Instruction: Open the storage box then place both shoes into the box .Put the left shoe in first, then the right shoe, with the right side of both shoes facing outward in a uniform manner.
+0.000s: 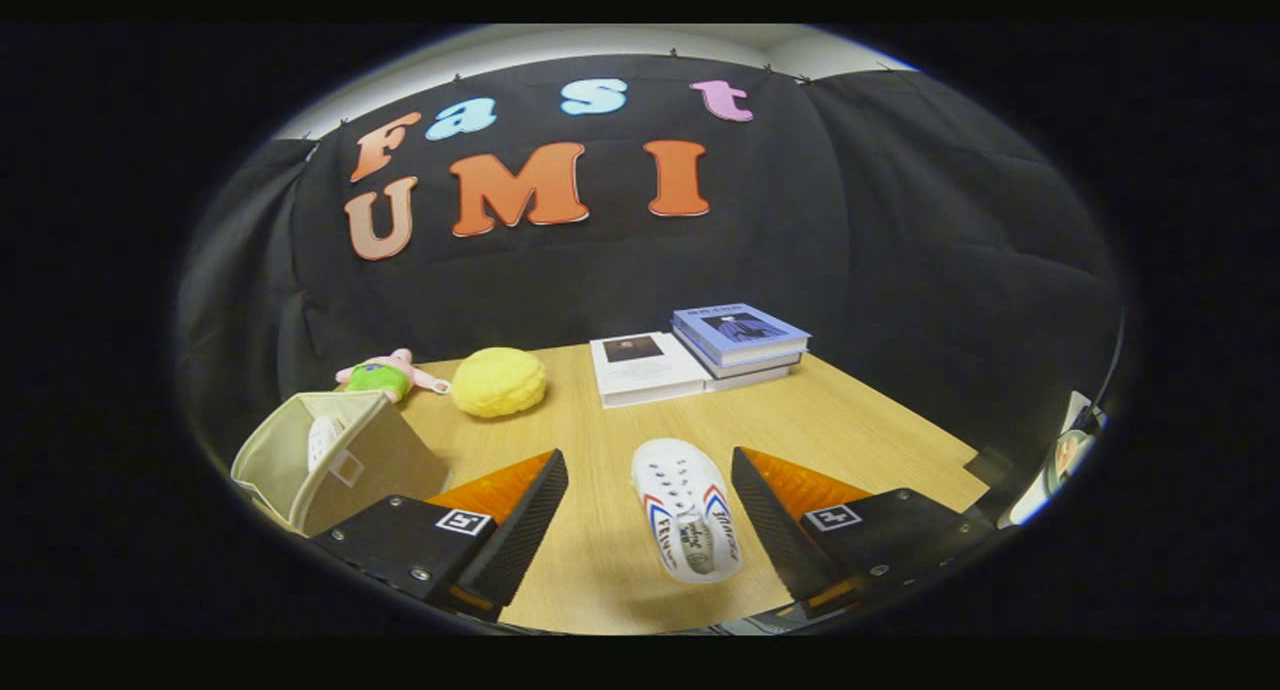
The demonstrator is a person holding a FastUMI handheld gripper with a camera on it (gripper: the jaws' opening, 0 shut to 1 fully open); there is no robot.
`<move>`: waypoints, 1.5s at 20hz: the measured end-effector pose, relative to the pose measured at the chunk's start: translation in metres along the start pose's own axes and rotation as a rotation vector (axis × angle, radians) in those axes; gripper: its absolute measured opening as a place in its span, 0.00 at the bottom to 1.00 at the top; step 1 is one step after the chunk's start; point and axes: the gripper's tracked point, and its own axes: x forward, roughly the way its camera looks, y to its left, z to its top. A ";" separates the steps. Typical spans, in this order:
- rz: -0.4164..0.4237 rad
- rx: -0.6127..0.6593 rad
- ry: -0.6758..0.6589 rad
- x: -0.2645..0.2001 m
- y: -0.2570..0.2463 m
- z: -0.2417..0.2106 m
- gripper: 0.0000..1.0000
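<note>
Hovering spread wide, the tool [650, 515] straddles a white shoe [687, 508] lying on the tabletop [860, 420]; the open storage box [335, 460] sits left, one shoe inside. Closing off-centre could twist the shoe, spoiling its facing.

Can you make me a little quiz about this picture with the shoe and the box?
1. True or false: the gripper is squeezing the white shoe.
2. What is already inside the beige storage box? A) a book B) a white shoe C) the yellow toy
3. Fill in: the yellow plush sits on the table between the small pink and green toy and the ____.

Key:
1. False: the fingers are open, with the shoe lying between them, untouched.
2. B: something white, seemingly a shoe, shows inside the open box.
3. Books.
</note>
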 end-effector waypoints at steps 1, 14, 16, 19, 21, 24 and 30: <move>-0.001 0.009 0.013 0.004 -0.007 -0.007 0.98; -0.008 0.065 0.179 0.058 -0.050 -0.088 0.74; -0.003 0.062 0.198 0.065 -0.049 -0.096 0.65; 0.020 0.081 0.219 0.068 -0.042 -0.103 0.46; 0.029 0.083 0.233 0.072 -0.040 -0.108 0.35; 0.031 0.088 0.247 0.073 -0.041 -0.112 0.33; 0.002 0.118 0.205 0.074 -0.044 -0.103 0.01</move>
